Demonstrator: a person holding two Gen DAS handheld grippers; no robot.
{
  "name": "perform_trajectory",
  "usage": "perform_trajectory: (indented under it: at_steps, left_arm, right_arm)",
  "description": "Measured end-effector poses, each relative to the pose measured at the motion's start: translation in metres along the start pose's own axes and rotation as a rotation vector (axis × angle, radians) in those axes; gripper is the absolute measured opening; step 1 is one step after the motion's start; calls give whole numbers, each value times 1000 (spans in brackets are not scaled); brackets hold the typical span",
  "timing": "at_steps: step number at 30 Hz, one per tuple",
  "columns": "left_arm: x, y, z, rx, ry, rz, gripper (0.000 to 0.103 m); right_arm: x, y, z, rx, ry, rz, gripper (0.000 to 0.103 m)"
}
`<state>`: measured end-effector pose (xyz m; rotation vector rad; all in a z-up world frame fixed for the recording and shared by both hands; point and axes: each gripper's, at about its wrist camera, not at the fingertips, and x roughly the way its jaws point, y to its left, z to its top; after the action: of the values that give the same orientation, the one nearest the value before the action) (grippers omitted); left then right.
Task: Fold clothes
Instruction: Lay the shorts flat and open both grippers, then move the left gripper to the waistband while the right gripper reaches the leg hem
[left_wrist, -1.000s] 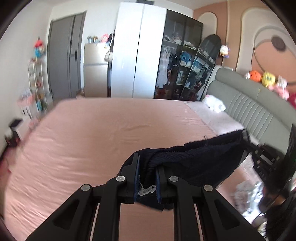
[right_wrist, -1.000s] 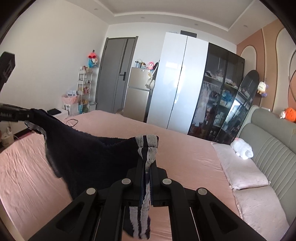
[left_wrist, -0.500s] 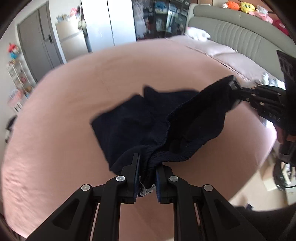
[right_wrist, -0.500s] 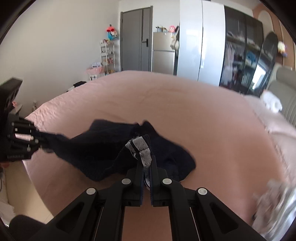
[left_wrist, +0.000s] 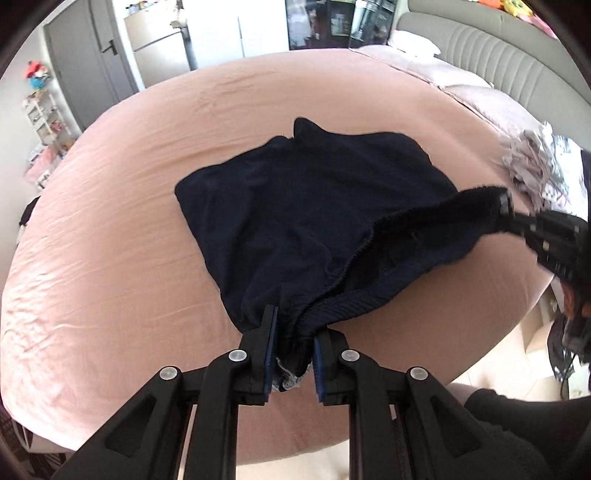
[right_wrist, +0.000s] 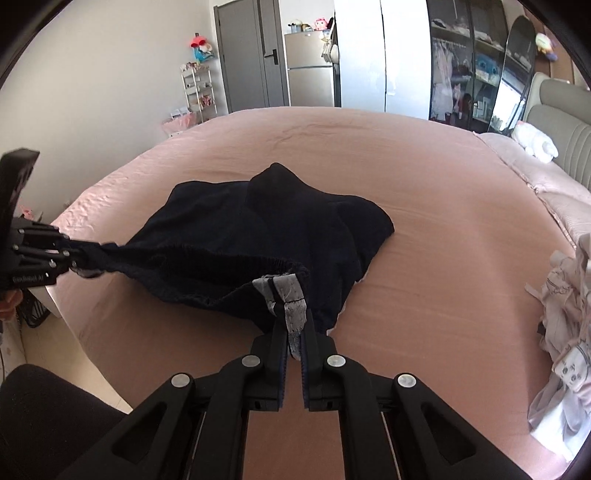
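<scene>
I have the dark navy knit garment (left_wrist: 314, 206) spread on the pink bed sheet (left_wrist: 110, 240), most of it lying flat toward the middle of the bed, with its near ribbed edge lifted between my two grippers. My left gripper (left_wrist: 291, 343) is clamped down on one bunched corner of that edge, the cloth filling the narrow gap between the blue pads. My right gripper (right_wrist: 293, 343) is closed tight on the opposite corner, pinching a grey striped band (right_wrist: 291, 295) of the same garment. Between the two grips the hem (right_wrist: 207, 258) hangs in a slack curve just above the sheet. To the right, near the bed's edge, lies a heap of pale clothes (right_wrist: 561, 332). Beyond the bed stand a grey fridge (right_wrist: 310, 70) and a white wardrobe (right_wrist: 376, 51).
</scene>
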<state>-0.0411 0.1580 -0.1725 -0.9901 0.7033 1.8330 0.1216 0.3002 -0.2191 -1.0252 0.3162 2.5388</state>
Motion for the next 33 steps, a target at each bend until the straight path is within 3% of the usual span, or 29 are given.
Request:
perform_trajectory:
  at_steps: [2,4,6,16,23,33]
  left_arm:
    - [-6,-2,-1,-16,4,6,17]
    - [-14,-8,-8,-38,-4,4,18]
    - [-20,-9,-12,-49,18,-14,21]
    - [-23,-22,-17,-118,61,-3,21]
    - [-22,-54,6,-54,30,-37,22]
    - [-10,-90,23,19,69,-34,22]
  right_arm:
    - [-5,1,-4,-5,-5,-3,24]
    - [-12,0,-6,-4,-17,2,47]
    - [-23,-2,-8,8,-35,17,55]
    - [-50,-19,-17,70,-60,-7,63]
    - [-51,-38,-27,121,-57,-14,63]
    - [-52,-63,-39,180,-37,-1,63]
